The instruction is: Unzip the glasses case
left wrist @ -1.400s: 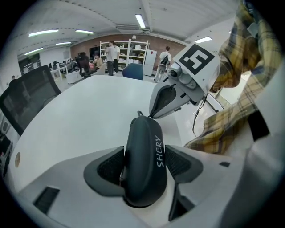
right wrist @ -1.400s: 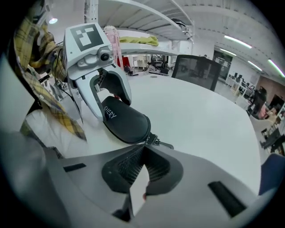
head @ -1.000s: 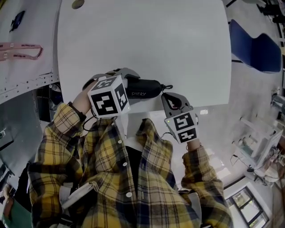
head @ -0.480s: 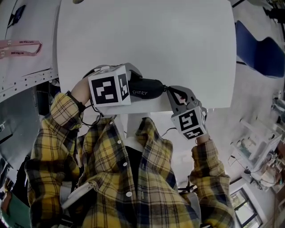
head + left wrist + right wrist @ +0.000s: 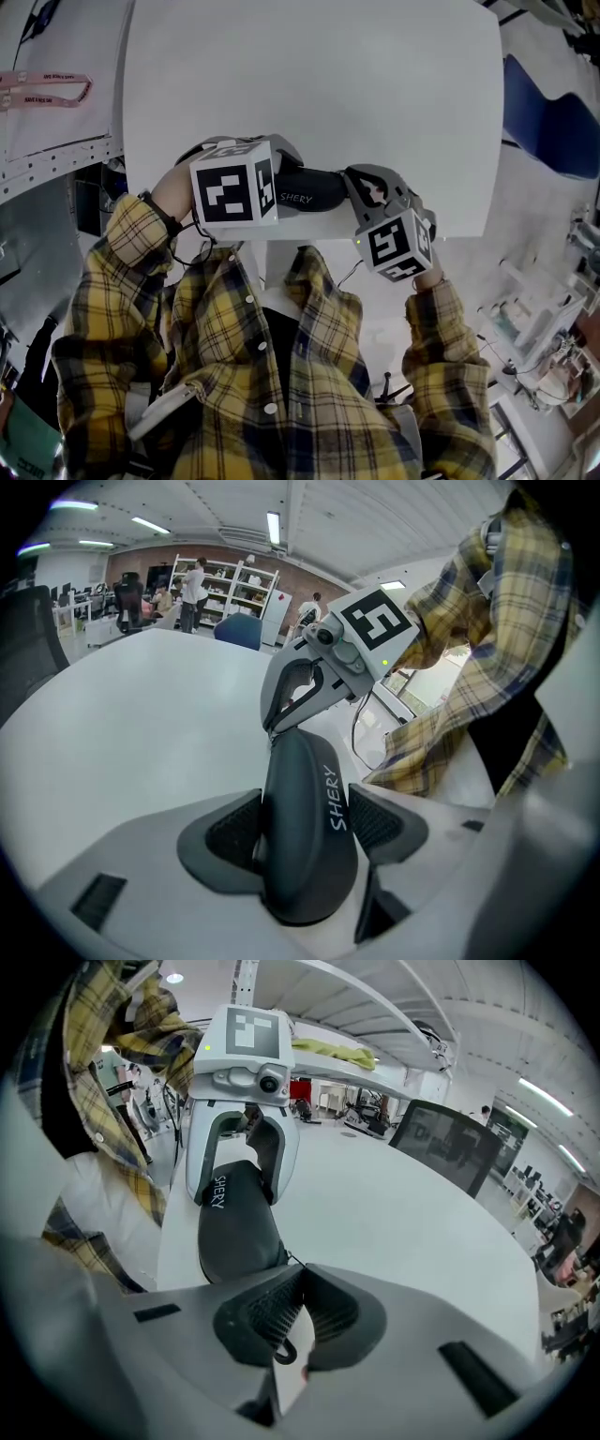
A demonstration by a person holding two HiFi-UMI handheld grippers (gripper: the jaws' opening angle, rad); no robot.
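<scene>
At the white worktop [image 5: 309, 84] edge: left gripper [image 5: 305, 827] clamps black oval glasses case [image 5: 314, 187] crosswise; right gripper [image 5: 291, 1321] pinches small zipper pull [image 5: 284, 1352] at its end.

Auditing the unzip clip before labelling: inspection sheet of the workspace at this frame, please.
Surface: white table, plain top.
Job's things: black glasses case at the table's near edge; zipper pull at its right end.
Clutter: pink lanyard on the neighbouring surface, left.
Grippers: left hand-held gripper clamped across the case; right hand-held gripper shut on the zipper pull.
Cables: thin cable looping below the right hand-held gripper.
Surroundings: blue chair to the right; shelves behind.
</scene>
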